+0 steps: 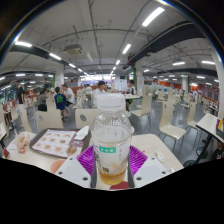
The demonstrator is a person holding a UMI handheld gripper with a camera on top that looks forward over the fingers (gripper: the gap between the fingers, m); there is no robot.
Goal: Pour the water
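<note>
A clear plastic bottle (112, 135) with a white cap and a pale label stands upright between my fingers, with a little yellowish liquid at its bottom. My gripper (112, 160) is shut on the bottle, and both purple pads (88, 158) press on its sides. The bottle is held above a white table (160, 145). No cup or other vessel is visible near the bottle.
A tray of pastries (52, 143) lies on the table to the left of the bottle, with a small cup (22, 142) beside it. Chairs (172, 128) and further tables fill the hall behind. People (62, 97) sit and stand in the distance.
</note>
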